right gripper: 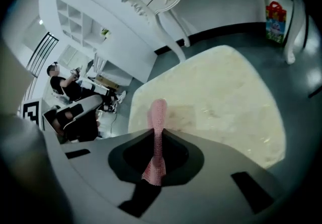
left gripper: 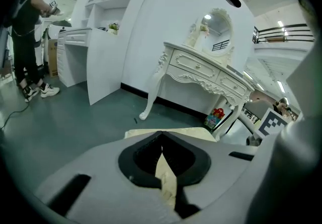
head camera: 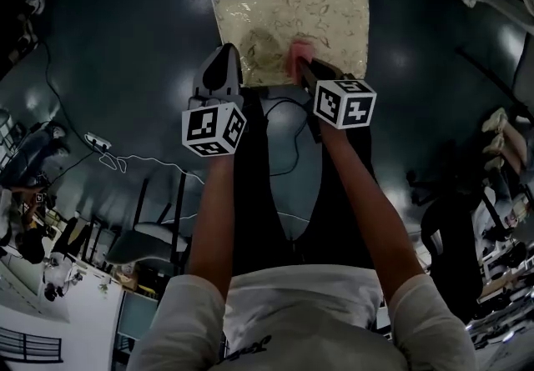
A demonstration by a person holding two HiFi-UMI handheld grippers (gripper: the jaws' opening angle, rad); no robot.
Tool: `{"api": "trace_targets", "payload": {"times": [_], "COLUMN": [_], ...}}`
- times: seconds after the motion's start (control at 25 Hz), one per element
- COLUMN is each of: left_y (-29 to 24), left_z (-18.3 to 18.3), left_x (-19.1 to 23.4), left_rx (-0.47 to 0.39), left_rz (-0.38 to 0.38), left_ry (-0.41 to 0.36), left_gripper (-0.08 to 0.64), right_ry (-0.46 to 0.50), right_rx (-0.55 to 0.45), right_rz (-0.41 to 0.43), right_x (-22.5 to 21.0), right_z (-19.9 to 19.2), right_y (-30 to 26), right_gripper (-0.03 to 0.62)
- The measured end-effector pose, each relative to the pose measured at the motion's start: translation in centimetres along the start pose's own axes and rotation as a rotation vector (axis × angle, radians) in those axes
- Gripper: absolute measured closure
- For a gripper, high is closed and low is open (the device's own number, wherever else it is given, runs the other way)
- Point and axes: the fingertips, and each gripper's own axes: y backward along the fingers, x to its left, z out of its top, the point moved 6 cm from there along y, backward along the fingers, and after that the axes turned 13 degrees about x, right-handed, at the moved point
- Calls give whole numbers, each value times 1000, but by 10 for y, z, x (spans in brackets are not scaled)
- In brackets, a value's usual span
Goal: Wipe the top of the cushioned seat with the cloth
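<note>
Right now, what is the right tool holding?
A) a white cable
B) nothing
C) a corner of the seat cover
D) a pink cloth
D: in the right gripper view, the pink cloth is pinched between the jaws of the right tool and sticks out over the cream cushioned seat.
</note>
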Motion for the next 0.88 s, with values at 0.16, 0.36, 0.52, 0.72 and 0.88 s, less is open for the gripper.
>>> {"api": "trace_targets", "payload": {"times": [0.16, 0.36, 0.52, 0.72, 0.88], "left_y": [21, 43, 54, 50, 35], "left_z": [-1, -4, -9, -18, -22], "left_x": [36, 67, 73, 53, 21], "left_rx": [3, 12, 9, 10, 14], "left_rz": [25, 48, 56, 40, 12], "left_ry": [2, 0, 17, 35, 38], "left_gripper": [546, 546, 546, 546, 546], "right_ry": [84, 185, 165, 210, 206], "right_rx": [103, 256, 295, 250, 212], "right_rz": [83, 102, 77, 58, 30], "right_x": [66, 116, 112, 90, 58], "right_z": [-17, -34, -40, -36, -32], "right_y": [-60, -117, -127, -101, -74], "right_gripper": [565, 565, 565, 565, 565]}}
